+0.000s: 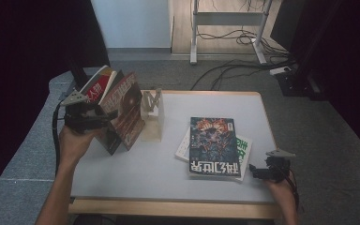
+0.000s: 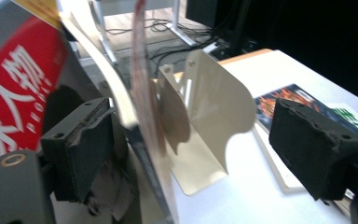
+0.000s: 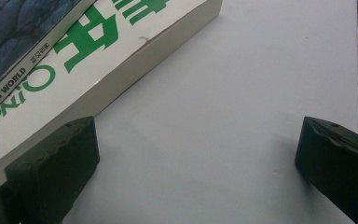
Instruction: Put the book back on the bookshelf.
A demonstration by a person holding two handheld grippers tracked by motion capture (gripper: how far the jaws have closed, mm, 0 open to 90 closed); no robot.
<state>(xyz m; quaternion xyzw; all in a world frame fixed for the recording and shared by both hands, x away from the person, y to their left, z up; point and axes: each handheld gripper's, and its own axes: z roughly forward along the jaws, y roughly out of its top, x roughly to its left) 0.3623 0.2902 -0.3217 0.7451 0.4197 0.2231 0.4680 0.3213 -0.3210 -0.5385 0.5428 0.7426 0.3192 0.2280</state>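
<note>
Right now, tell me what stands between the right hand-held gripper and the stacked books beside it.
Nothing visible: the right hand-held gripper stands open on bare table, and the white book lies right beside its near jaw.

We hold the left gripper [image 1: 104, 114] raised at the left, its forearm slanting up from the bottom edge, hand [image 1: 75, 140] wrapped under the body. Its jaws stand wide apart, pads pressing on nothing. The right gripper [image 1: 253, 171] sits low at the right, wrist bent inward, jaws spread wide and level.
</note>
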